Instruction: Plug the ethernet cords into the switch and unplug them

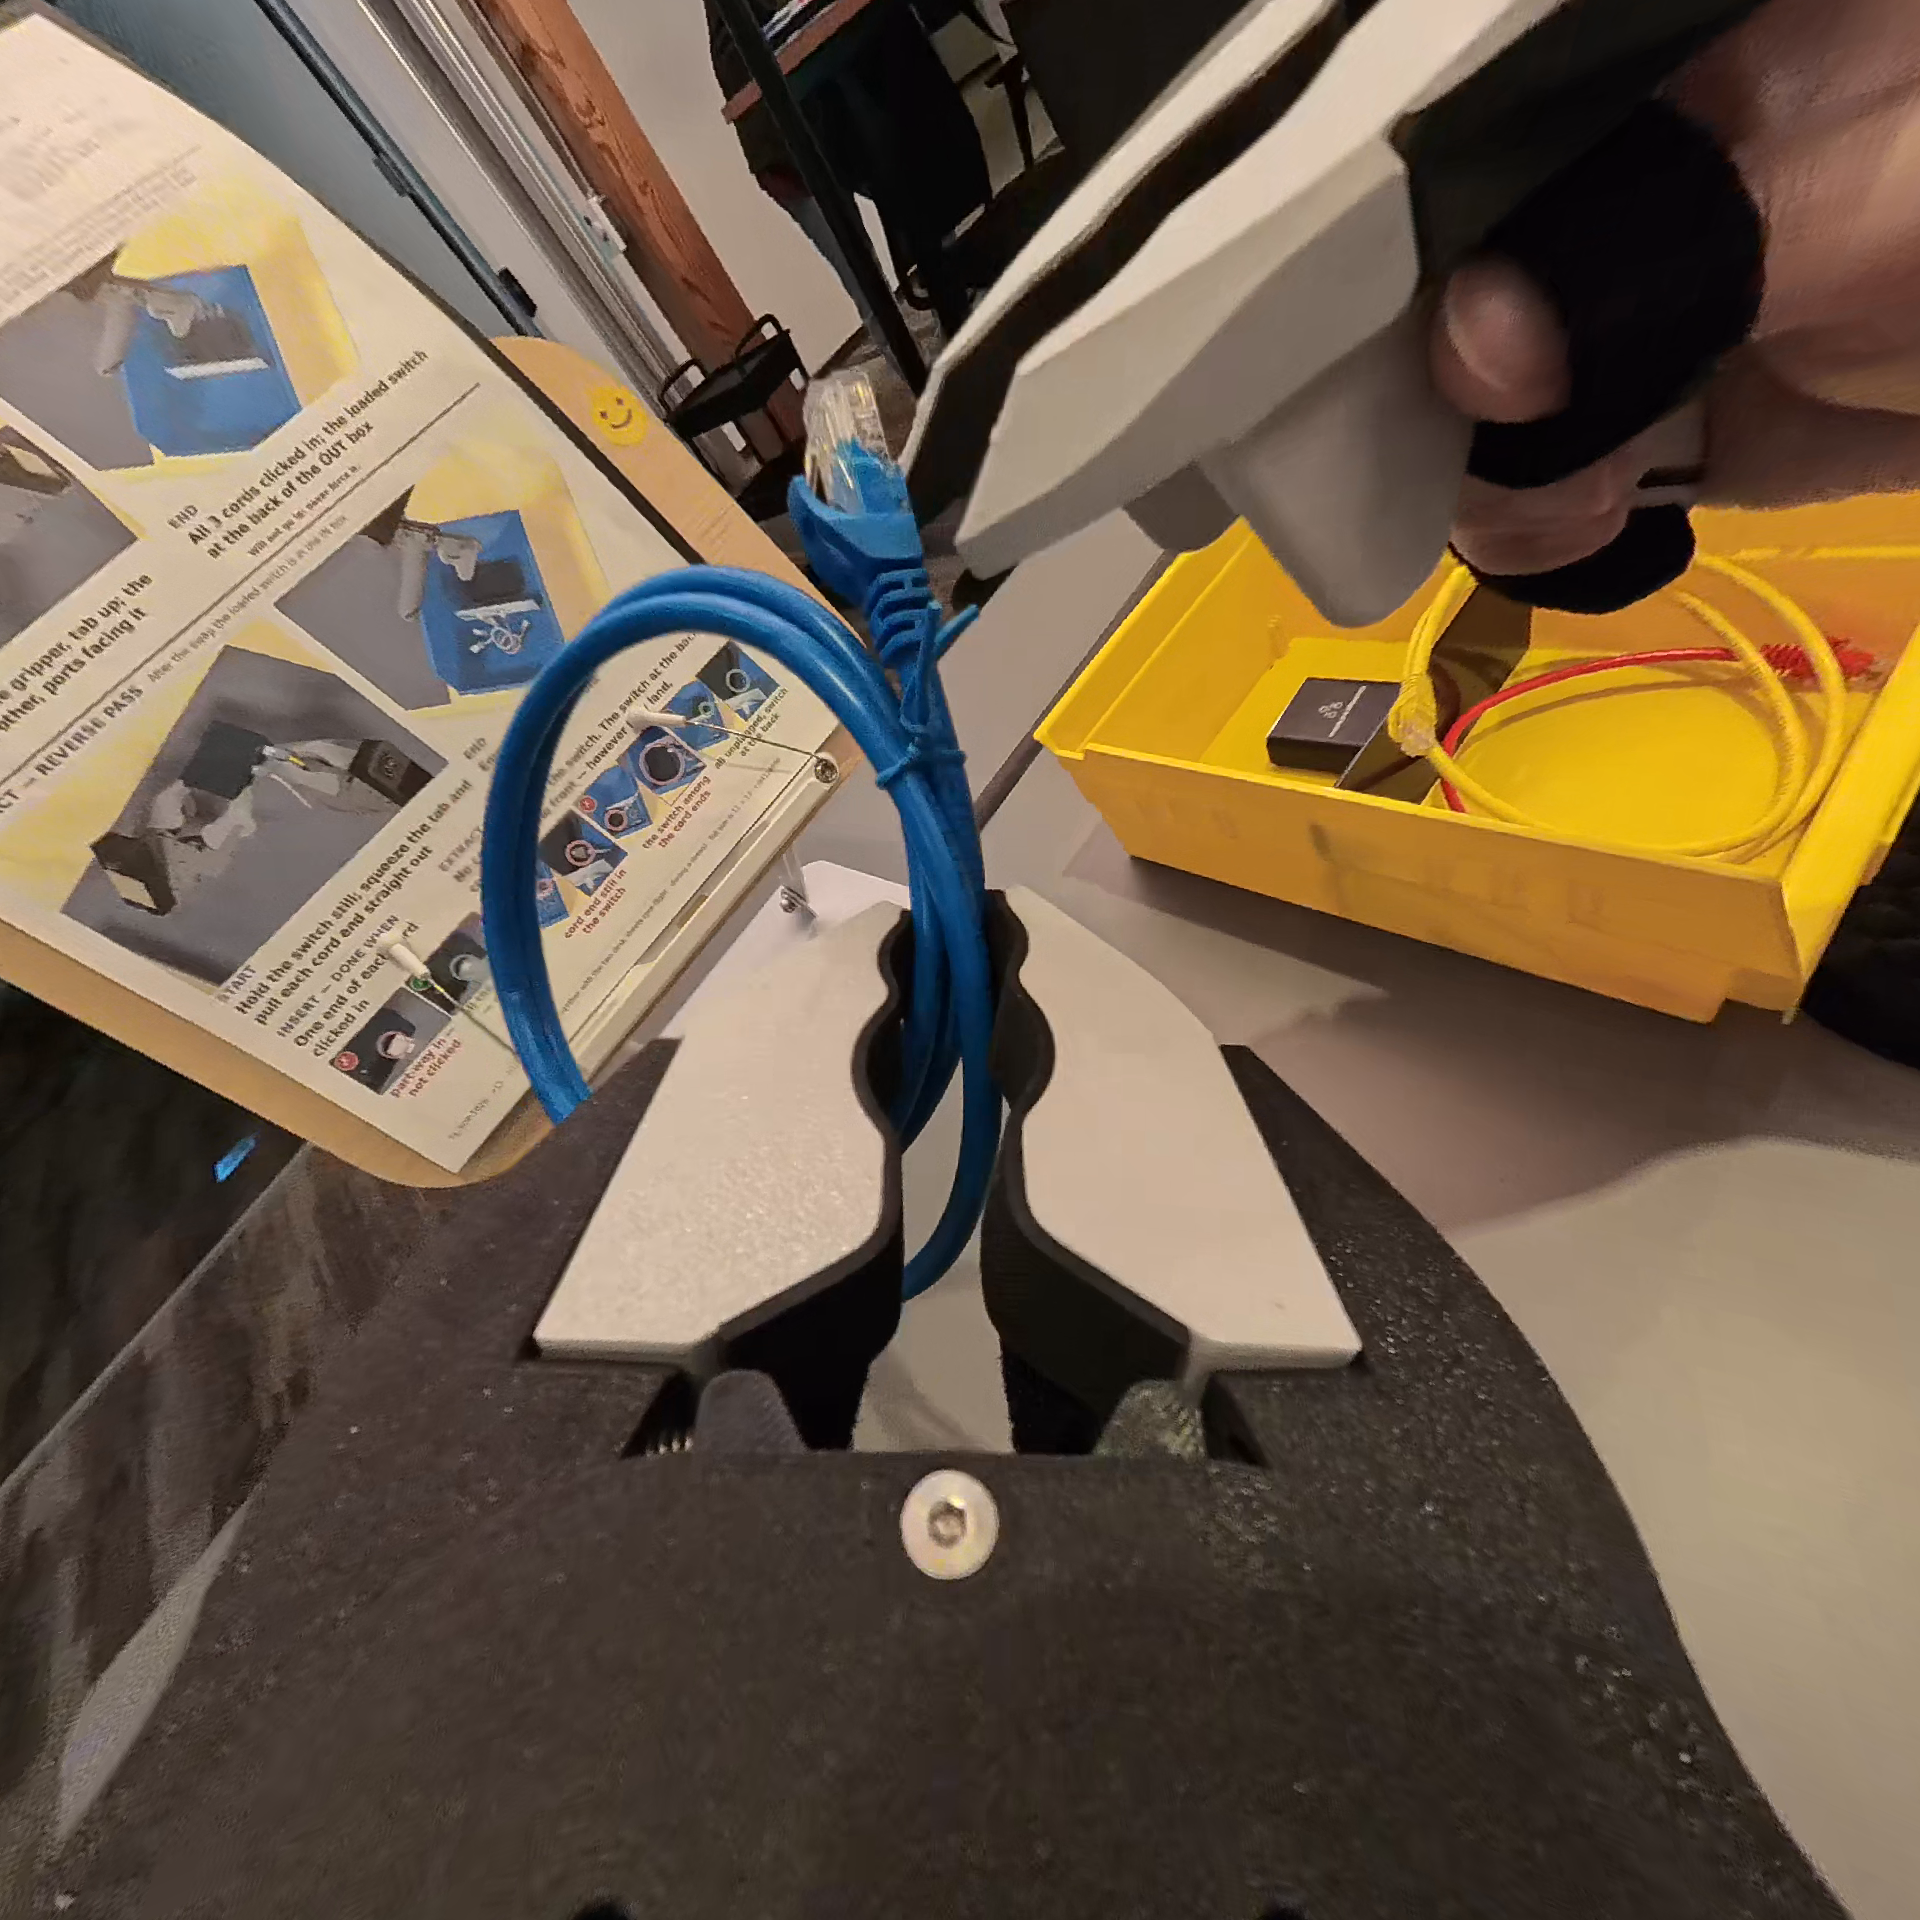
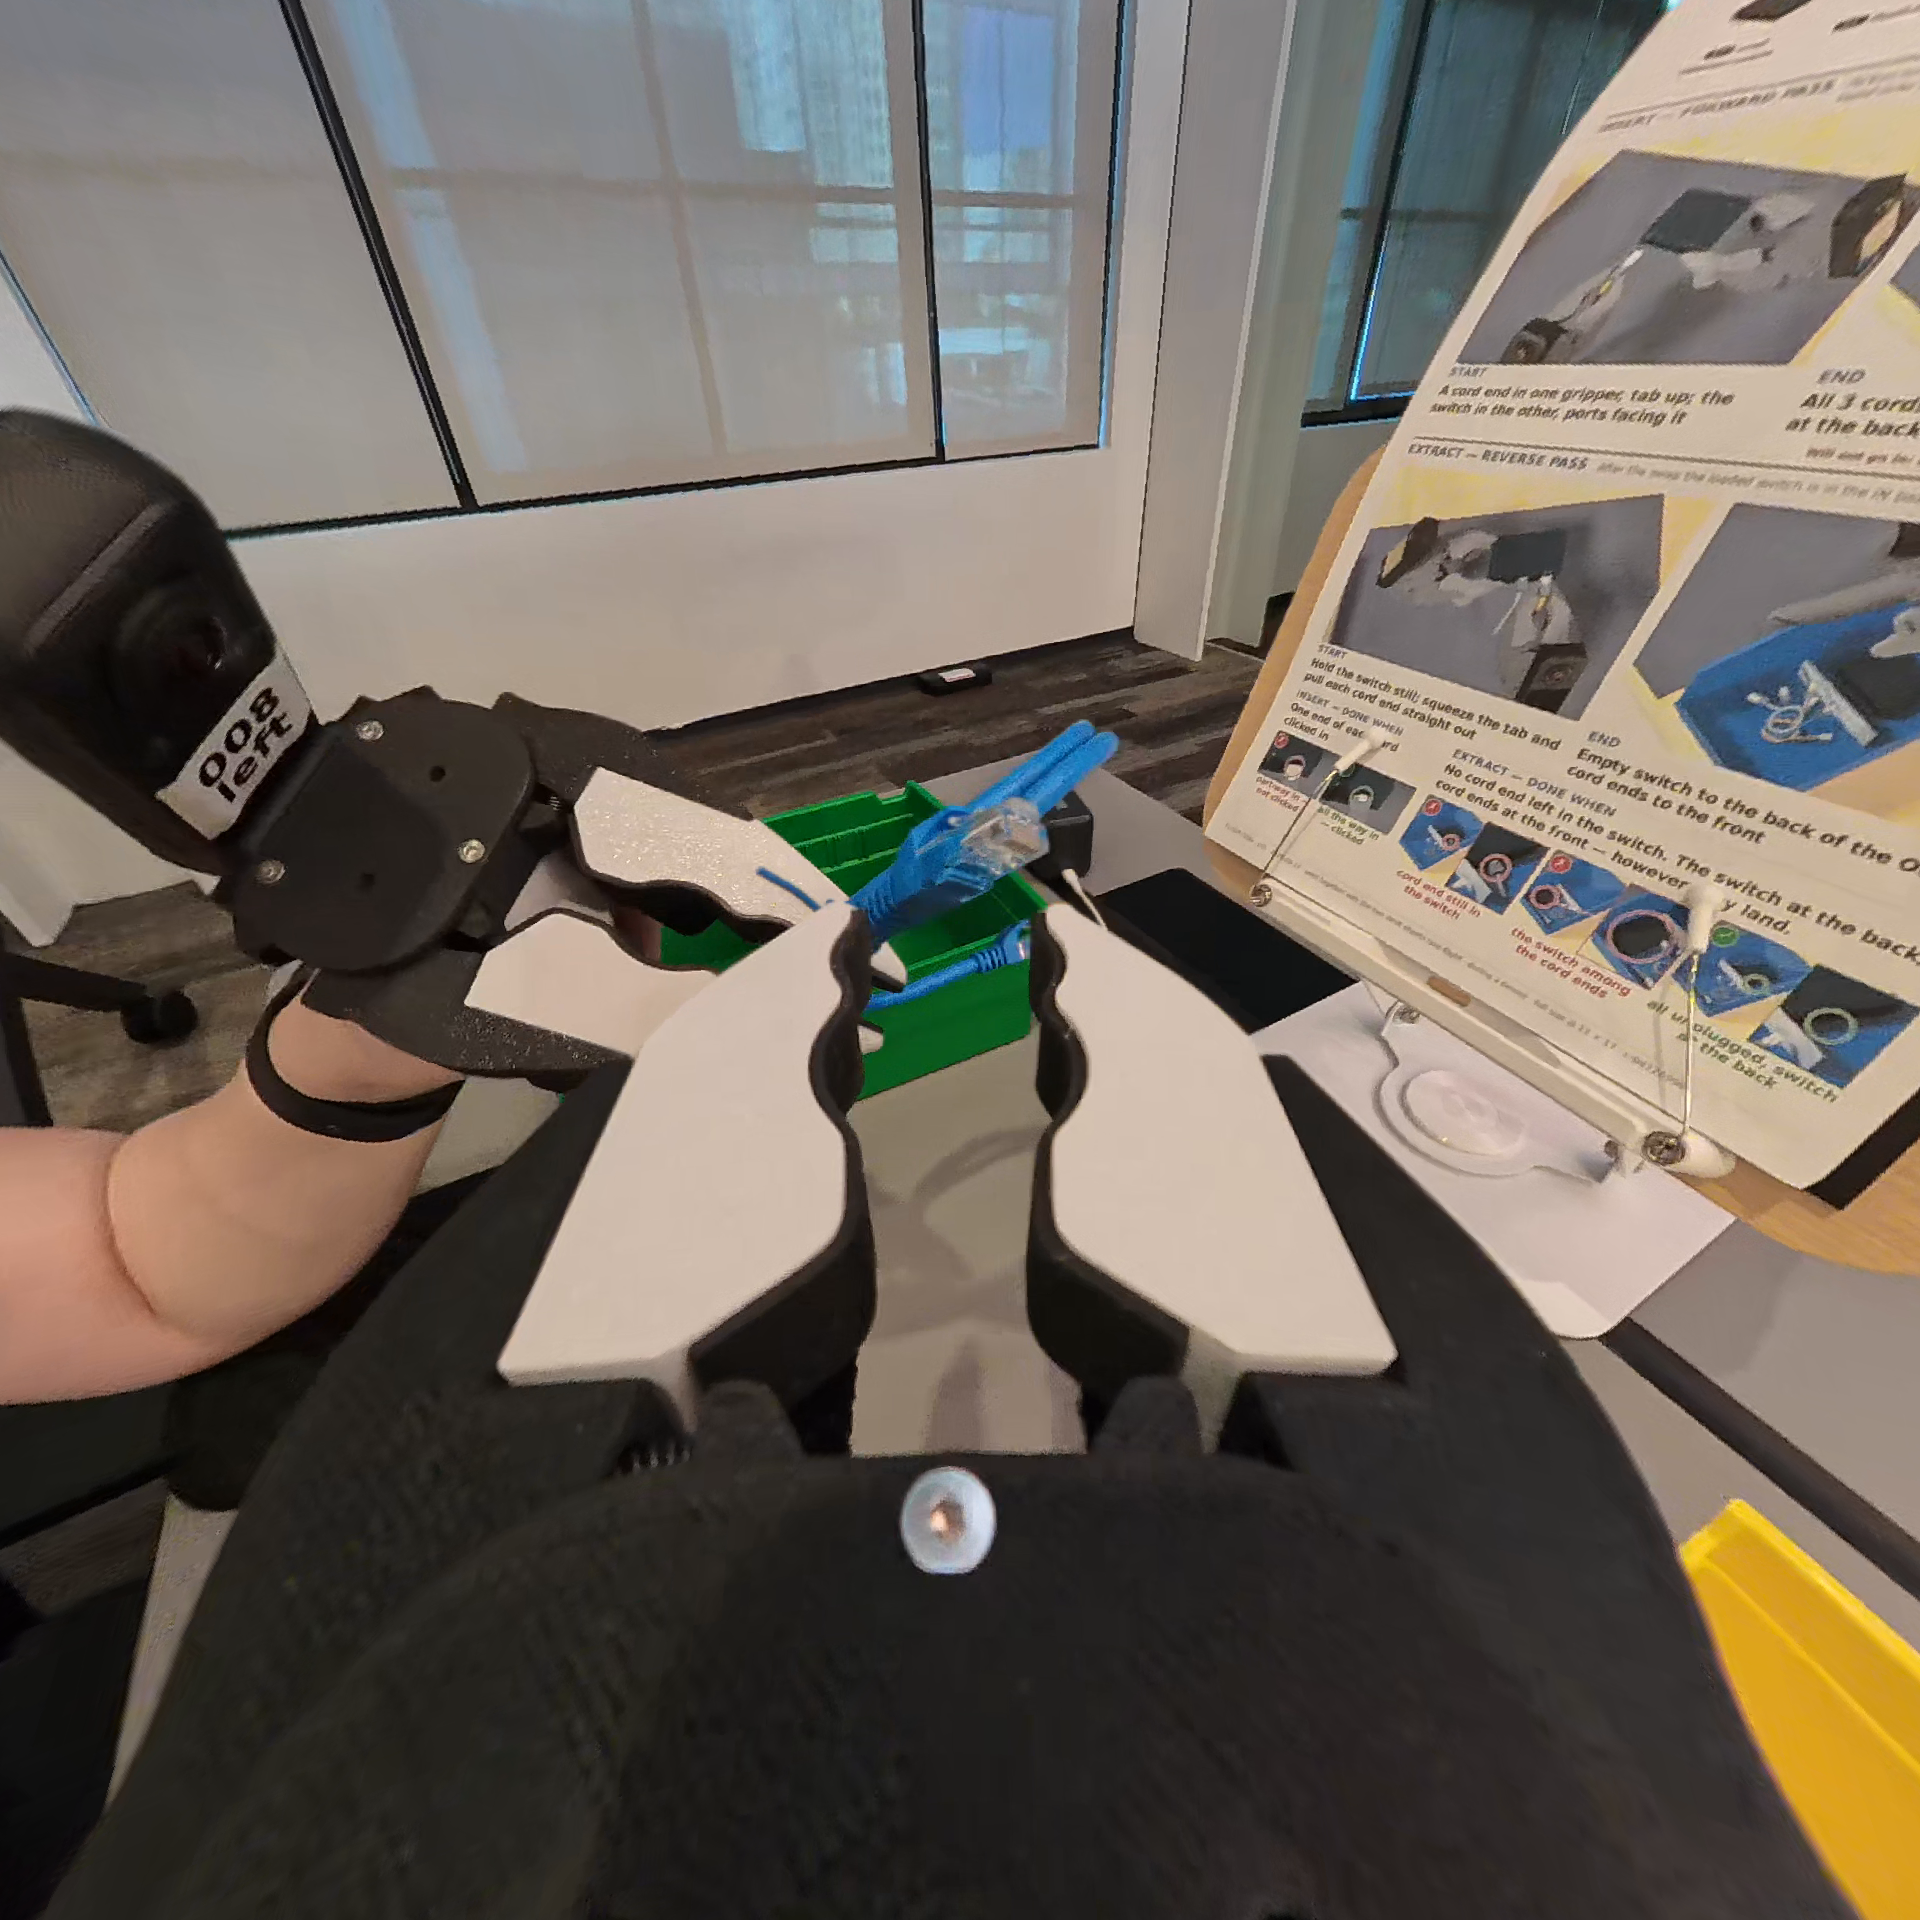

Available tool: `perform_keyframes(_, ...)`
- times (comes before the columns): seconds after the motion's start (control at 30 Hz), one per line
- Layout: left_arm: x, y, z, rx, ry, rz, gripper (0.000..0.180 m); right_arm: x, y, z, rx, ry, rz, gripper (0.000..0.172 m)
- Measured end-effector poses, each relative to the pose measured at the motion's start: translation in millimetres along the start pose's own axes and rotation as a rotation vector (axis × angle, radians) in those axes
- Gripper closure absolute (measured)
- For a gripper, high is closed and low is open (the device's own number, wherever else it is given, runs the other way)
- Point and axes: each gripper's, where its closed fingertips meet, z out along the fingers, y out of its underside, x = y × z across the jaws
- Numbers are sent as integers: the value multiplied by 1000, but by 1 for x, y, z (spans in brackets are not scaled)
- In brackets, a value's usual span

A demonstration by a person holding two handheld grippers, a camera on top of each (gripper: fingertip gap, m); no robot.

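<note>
Instruction sheet on a tan board leans at the far left of the left wrist view, propped on a white stand. Just right of it, blue ethernet cord, coiled and tied into a bundle, stands upright between the dark pads of the left gripper; both pads press on the bundled strands, jaws nearly closed on them. One loop arcs out to the left over the sheet; the clear plug points up and away. Farther right, right gripper hangs above the grey table, held by a hand in a black fingerless glove. Beneath it, yellow bin holds a yellow cord, a red cord and a small black box, which may be the switch; cannot tell for sure.

Right wrist view, left to right: left gripper with the blue cord's plug sticking out toward the camera. Behind it, green bin with another blue cord end inside. Right gripper in the foreground, jaws parted with nothing between the pads. Instruction sheet at right; yellow bin corner bottom right.
</note>
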Motion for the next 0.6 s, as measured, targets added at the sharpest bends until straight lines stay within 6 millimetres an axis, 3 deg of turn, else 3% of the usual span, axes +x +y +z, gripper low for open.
perform_keyframes(0.23, 3, -9, -4, 19, 3, -35, 169, -11, -7, -2, 30, -3, -66, 135)
perform_keyframes(0.6, -9, -6, -9, 21, -25, -53, 169, -5, -7, -5, 36, 0, -35, 133)
